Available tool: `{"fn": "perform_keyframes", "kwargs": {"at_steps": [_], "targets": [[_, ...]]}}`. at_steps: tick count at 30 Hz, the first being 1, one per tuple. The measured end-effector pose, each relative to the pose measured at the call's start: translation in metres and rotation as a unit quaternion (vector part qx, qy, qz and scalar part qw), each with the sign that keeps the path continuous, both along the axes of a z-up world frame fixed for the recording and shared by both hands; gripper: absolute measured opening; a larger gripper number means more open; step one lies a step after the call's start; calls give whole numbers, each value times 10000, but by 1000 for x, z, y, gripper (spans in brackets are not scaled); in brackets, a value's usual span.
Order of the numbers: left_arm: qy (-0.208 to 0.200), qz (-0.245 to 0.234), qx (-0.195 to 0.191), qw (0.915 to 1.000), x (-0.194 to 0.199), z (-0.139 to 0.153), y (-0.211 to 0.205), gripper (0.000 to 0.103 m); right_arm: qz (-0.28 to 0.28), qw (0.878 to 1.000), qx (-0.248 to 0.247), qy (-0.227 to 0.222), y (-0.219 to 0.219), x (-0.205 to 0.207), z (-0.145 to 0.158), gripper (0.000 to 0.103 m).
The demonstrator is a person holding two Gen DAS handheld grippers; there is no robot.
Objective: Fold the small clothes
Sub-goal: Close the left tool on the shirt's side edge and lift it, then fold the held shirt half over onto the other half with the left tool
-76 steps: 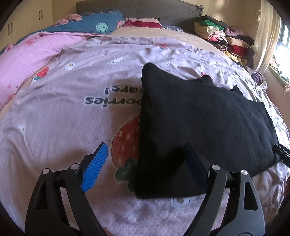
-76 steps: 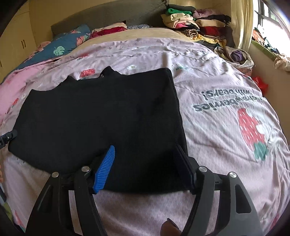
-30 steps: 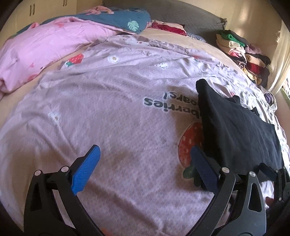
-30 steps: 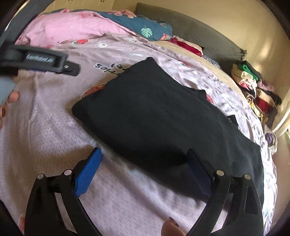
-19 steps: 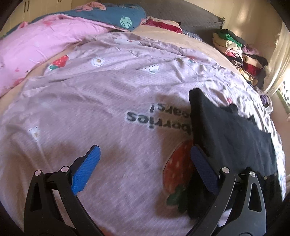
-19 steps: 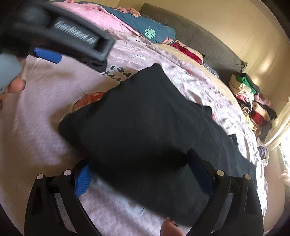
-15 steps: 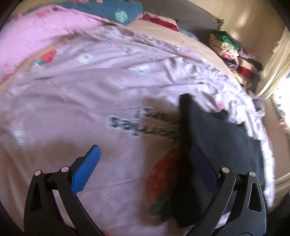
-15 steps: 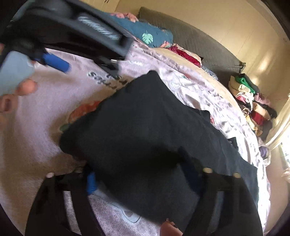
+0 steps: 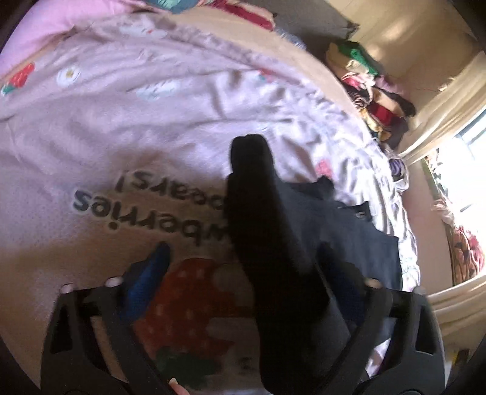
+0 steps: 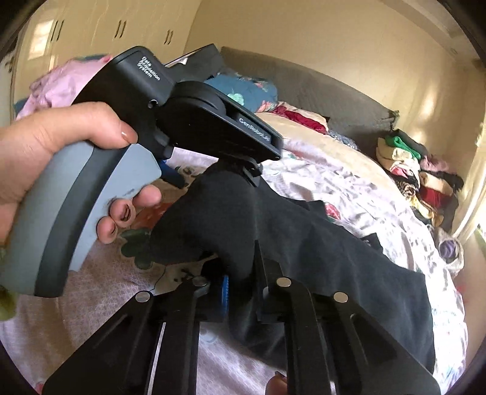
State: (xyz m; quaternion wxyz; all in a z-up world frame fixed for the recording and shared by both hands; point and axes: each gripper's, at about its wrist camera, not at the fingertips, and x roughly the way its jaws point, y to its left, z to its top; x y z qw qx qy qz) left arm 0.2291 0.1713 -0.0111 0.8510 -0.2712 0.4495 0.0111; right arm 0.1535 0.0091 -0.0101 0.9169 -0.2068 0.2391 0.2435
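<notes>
— Where is the black garment (image 10: 319, 255) at this moment?

— On the bed, over the lilac strawberry-print quilt (image 9: 127, 121). Most of it lies flat toward the right of the quilt, while its near-left edge is raised off the bed in a ridge.

— What about the right hand-held gripper (image 10: 240, 288)?

— Its fingers are drawn close together, pinching a fold of the black cloth at the near edge; a blue pad (image 10: 224, 291) shows just beside the trapped fabric.

— And the left hand-held gripper (image 9: 243, 273)?

— In its own blurred view the fingers stand wide apart, with the lifted ridge of cloth passing between them. I cannot tell whether either pad touches the cloth. From the right wrist view, a hand (image 10: 57, 145) holds its grey handle on the left, with the black head sitting right above the raised cloth.

— Anything else around?

— A stack of folded clothes (image 10: 416, 170) at the far right by the wall, and a pink blanket (image 9: 54, 21) far left.
</notes>
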Motion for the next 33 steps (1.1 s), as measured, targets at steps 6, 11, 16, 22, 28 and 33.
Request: {"fn": "perform_keyframes", "kwargs": {"at_steps": [6, 11, 16, 22, 28, 33], "targets": [[-324, -309, 76, 9990, 1, 29, -35, 19, -241, 9991, 350, -95, -34, -6, 15, 8], [-619, -505, 223, 9966, 2, 56, -68, 14, -533, 9958, 725, -168, -66, -12, 27, 7], [-815, -698, 340, 9936, 5, 77, -98, 14, -788, 9917, 991, -202, -95, -16, 35, 7], [-926, -987, 472, 9897, 8, 93, -138, 14, -1103, 9854, 1286, -174, -132, -21, 41, 7], [-957, -1249, 580, 9858, 15, 98, -170, 14, -1367, 9801, 1439, -93, -153, -22, 37, 7], [-918, -1412, 605, 9839, 21, 92, -192, 14, -1596, 9749, 1553, 3, -172, -24, 33, 7]]}}
